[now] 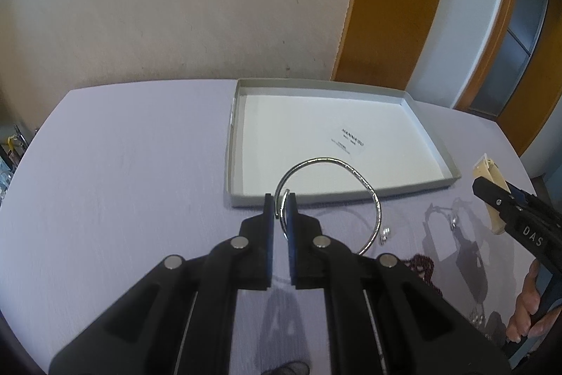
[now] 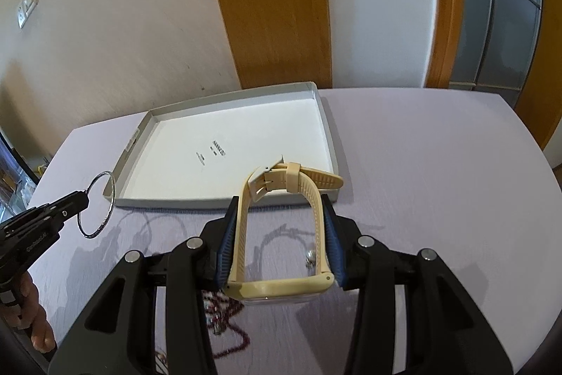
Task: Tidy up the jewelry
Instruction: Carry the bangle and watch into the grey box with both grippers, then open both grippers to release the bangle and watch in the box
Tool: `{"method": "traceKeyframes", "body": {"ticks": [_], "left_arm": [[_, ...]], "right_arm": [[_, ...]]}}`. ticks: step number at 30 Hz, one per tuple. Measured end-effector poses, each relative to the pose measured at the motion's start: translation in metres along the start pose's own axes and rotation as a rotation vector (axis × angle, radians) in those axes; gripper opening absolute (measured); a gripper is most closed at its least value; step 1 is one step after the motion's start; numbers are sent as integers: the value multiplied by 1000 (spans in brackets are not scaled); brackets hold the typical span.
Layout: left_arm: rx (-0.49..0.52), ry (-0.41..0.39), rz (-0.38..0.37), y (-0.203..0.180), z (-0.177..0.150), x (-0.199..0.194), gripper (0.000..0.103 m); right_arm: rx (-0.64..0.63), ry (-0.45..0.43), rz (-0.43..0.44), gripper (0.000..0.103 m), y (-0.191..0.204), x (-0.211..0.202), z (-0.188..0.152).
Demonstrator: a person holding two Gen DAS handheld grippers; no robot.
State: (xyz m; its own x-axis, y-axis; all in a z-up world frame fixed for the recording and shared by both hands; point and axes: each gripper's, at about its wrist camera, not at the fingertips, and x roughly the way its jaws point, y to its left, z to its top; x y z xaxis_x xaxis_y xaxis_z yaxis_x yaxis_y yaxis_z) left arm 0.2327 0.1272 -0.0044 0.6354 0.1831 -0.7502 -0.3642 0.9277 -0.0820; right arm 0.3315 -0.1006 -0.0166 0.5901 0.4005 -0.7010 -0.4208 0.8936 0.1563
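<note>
My left gripper (image 1: 281, 199) is shut on a silver bangle (image 1: 354, 169) and holds it above the table, at the near edge of a shallow grey box lid (image 1: 232, 143). The bangle also shows in the right wrist view (image 2: 112, 195). My right gripper (image 2: 279, 202) is shut on a cream watch (image 2: 277, 287), its strap looped between the pads, the buckle (image 2: 267, 178) over the box lid's near right corner (image 2: 330, 143). The lid holds only a printed label (image 1: 351, 141).
A dark red bead necklace (image 2: 224, 315) lies on the lilac tablecloth (image 1: 123, 181) under the right gripper. A small silver earring (image 1: 384, 234) and another one (image 1: 454, 222) lie near the box. A beige wall and a wooden door frame stand behind the table.
</note>
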Motion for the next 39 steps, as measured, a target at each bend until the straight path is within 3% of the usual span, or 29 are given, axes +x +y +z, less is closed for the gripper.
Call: {"method": "traceKeyframes", "body": {"ticks": [18,39], "left_arm": [[-24,12,40,8,48,59,7],[-2,63,46,-1,58,109,8]], "right_arm": [[-24,53,11,45,19,74,45],[1,101,-19,46,11,121,48]]}}
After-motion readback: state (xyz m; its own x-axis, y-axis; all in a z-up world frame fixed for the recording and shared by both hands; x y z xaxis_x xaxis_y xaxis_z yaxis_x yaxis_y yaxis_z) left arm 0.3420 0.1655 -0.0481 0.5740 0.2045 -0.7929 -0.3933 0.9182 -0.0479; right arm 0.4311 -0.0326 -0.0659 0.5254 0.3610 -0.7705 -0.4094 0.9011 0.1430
